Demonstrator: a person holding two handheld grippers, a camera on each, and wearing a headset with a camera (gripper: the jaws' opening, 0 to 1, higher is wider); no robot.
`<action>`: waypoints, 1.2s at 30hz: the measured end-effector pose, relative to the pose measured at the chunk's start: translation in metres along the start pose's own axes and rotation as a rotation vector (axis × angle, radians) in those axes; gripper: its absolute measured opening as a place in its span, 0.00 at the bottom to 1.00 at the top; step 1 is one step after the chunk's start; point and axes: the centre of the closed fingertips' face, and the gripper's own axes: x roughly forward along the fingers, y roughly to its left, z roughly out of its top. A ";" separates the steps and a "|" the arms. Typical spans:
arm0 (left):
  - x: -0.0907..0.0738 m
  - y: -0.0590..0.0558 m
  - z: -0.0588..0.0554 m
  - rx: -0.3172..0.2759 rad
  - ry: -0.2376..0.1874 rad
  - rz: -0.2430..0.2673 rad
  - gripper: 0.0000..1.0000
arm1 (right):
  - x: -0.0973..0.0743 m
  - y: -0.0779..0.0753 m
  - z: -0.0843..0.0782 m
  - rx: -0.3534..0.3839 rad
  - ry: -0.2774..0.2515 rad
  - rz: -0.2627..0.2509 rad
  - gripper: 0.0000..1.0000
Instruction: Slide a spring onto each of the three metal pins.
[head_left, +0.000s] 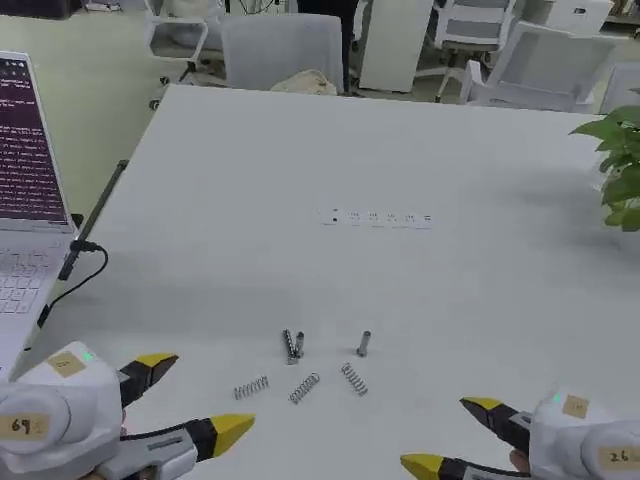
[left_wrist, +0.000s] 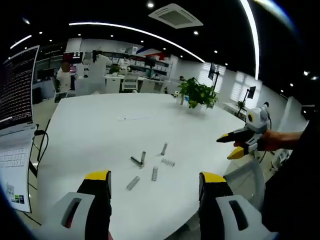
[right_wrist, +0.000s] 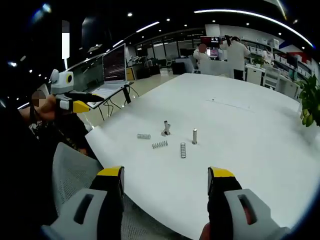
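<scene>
Three small coiled steel springs (head_left: 304, 388) lie loose on the white tabletop (head_left: 400, 160), just nearer the person than three short grey metal pins (head_left: 363, 343). One pin stands alone and two touch, one of them lying flat. The white, yellow-tipped left gripper (head_left: 195, 397) and right gripper (head_left: 450, 435) hover at the near edge, fingers spread wide and holding nothing.

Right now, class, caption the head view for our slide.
Open left gripper and right gripper face three springs and three metal pins on a table.

laptop (head_left: 20, 190) cut by left edge, plant (head_left: 618, 160) by right edge, two pins (head_left: 289, 345) overlapping, hard to separate
</scene>
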 end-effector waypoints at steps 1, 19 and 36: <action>0.000 0.000 0.000 0.001 0.000 0.001 0.66 | 0.000 0.000 0.000 0.001 -0.001 0.000 0.66; -0.006 0.003 -0.001 -0.009 -0.001 0.029 0.64 | 0.002 -0.006 0.004 -0.005 -0.009 0.012 0.64; -0.014 0.011 -0.002 -0.028 -0.014 0.070 0.62 | 0.011 0.000 0.011 -0.034 -0.009 0.051 0.63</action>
